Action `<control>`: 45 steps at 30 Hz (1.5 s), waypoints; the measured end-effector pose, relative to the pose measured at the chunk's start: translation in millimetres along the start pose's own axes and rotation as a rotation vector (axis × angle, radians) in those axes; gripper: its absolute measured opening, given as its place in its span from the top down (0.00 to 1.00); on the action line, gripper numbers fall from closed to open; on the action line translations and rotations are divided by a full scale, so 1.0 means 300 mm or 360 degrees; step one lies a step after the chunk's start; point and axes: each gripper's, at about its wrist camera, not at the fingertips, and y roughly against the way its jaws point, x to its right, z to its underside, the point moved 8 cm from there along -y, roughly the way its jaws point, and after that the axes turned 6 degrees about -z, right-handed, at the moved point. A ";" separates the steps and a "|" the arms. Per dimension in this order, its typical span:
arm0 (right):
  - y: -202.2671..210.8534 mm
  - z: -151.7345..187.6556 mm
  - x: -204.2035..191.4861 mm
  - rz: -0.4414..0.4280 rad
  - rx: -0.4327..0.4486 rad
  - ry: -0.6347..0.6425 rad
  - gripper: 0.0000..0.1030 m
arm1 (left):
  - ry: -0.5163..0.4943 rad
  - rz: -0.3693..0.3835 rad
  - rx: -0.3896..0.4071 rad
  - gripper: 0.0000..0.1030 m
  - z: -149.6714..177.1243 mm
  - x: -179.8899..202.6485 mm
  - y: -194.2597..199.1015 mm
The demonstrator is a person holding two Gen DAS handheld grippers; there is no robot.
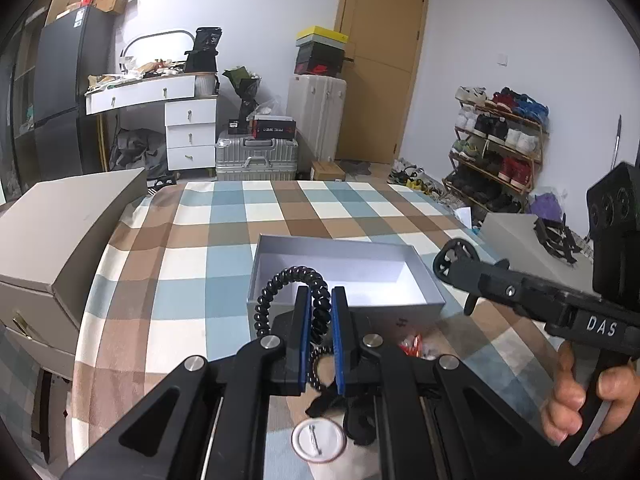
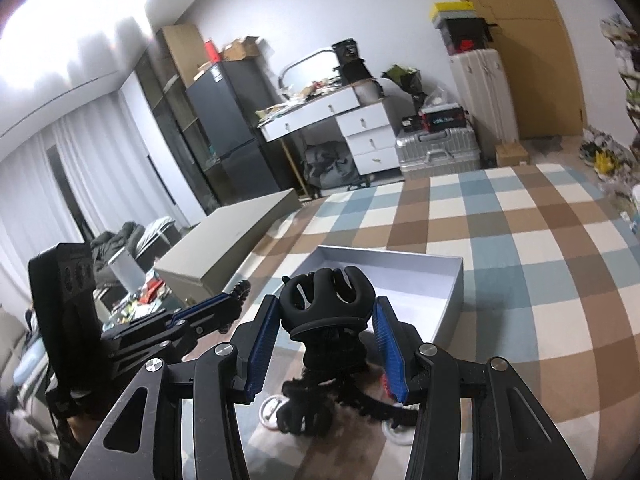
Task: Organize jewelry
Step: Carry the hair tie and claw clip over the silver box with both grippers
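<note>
Closest to my left camera, a round white pin badge (image 1: 319, 440) lies on the checked bedspread (image 1: 192, 272) just below the tool. My left gripper (image 1: 320, 300) has its blue pads pressed onto a black coiled hair tie (image 1: 280, 284), which loops up and to the left of the fingers, lifted over the near edge of the white box (image 1: 424, 276). A small red and white item (image 1: 414, 346) lies on the cloth just beside the box's near right corner; I cannot tell what it is.

In my right camera, the right gripper (image 2: 326, 308) has its fingers spread, with a black claw hair clip (image 2: 326, 300) between them. The clip sits close to the left pad, with a gap at the right pad, so I cannot tell whether it is being held. Below it is a dark heap of other hair pieces (image 2: 316, 400) on the cloth.

The open box sits ahead of both tools, and its inside looks bare white. To the left, a grey cabinet (image 1: 60, 232) stands against the bed. Further back are a white dressing table (image 1: 160, 92), a silver suitcase (image 1: 256, 156) and a shoe rack (image 1: 500, 148).
</note>
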 end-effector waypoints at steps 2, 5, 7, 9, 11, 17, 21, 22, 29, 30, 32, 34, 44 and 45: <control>-0.010 -0.006 0.015 0.0005 0.0002 -0.0024 0.55 | 0.0004 0.0006 -0.0001 0.95 -0.007 0.000 -0.009; -0.025 -0.012 0.035 -0.0002 -0.0002 -0.0046 0.55 | 0.0005 0.0006 -0.0009 0.95 -0.017 0.004 -0.029; -0.034 -0.014 0.052 -0.0007 0.0002 -0.0060 0.55 | -0.0004 0.0007 -0.0012 0.95 -0.025 0.011 -0.045; -0.043 -0.010 0.069 -0.0002 0.0008 -0.0076 0.55 | -0.0018 0.0001 -0.0009 0.95 -0.031 0.019 -0.052; -0.052 -0.006 0.083 0.0006 0.0017 -0.0083 0.55 | -0.0030 0.0006 -0.0011 0.95 -0.032 0.030 -0.060; -0.090 0.012 0.121 -0.0002 -0.0012 -0.0127 0.55 | -0.0065 -0.0009 -0.0026 0.95 -0.034 0.055 -0.087; -0.103 0.025 0.139 0.0006 -0.0039 -0.0151 0.55 | -0.0081 -0.0002 -0.0042 0.95 -0.036 0.064 -0.112; -0.108 0.027 0.143 0.0004 -0.0052 -0.0158 0.55 | -0.0091 -0.0009 -0.0043 0.95 -0.037 0.063 -0.122; -0.125 0.030 0.160 0.0017 -0.0077 -0.0165 0.55 | -0.0097 -0.0059 -0.0084 0.95 -0.041 0.029 -0.197; -0.131 0.030 0.167 0.0018 -0.0085 -0.0182 0.55 | -0.0095 -0.0062 -0.0099 0.95 -0.038 0.024 -0.208; -0.131 0.029 0.173 0.0010 -0.0079 -0.0205 0.55 | -0.0096 -0.0069 -0.0120 0.95 -0.030 0.019 -0.221; -0.131 0.029 0.176 0.0010 -0.0080 -0.0198 0.55 | -0.0109 -0.0080 -0.0150 0.95 -0.017 0.022 -0.232; -0.130 0.020 0.196 -0.0004 -0.0085 -0.0231 0.55 | -0.0152 -0.0038 -0.0266 0.95 0.039 0.057 -0.227; -0.130 0.019 0.196 -0.0002 -0.0084 -0.0232 0.55 | -0.0146 -0.0031 -0.0280 0.95 0.043 0.061 -0.221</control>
